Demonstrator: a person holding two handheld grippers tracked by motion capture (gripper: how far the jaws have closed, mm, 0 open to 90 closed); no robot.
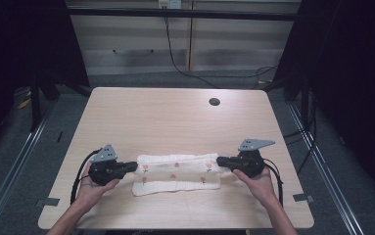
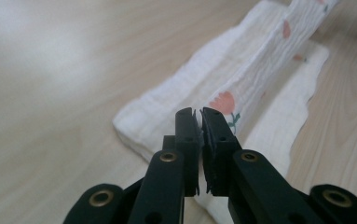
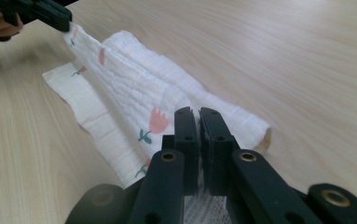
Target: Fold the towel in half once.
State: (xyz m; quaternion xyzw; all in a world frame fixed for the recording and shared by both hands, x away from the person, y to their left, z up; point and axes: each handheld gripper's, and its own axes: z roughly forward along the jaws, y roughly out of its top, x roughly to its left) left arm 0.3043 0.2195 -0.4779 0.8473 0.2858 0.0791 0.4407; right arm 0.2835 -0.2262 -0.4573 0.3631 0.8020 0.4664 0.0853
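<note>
A white muslin cloth (image 1: 176,174) printed with small red tulips lies as a long folded band near the person's edge of the wooden table (image 1: 175,117), running from one side to the other between the two hands. Its upper layer is raised off the lower one and stretched into a taut strip, as the left gripper view (image 2: 264,60) and the right gripper view (image 3: 134,93) both show, while the bottom layer rests flat on the wood. The left gripper (image 1: 132,167) pinches the left end of that raised layer, its jaws closed tight on the fabric with a thin edge of cloth caught between them (image 2: 199,122). The right gripper (image 1: 221,161) does the same at the right end, jaws pressed together on the cloth (image 3: 197,120). The step in hand looks like a lengthwise fold: the held edge is being carried over and laid down on the rest of the cloth. The next move would seem to call for both hands lowering together, keeping the strip evenly tensioned so the edge lands square on the layer beneath, and only then letting the jaws part. Beyond the cloth, the table carries a round cable hole (image 1: 214,102) at its far side.
</note>
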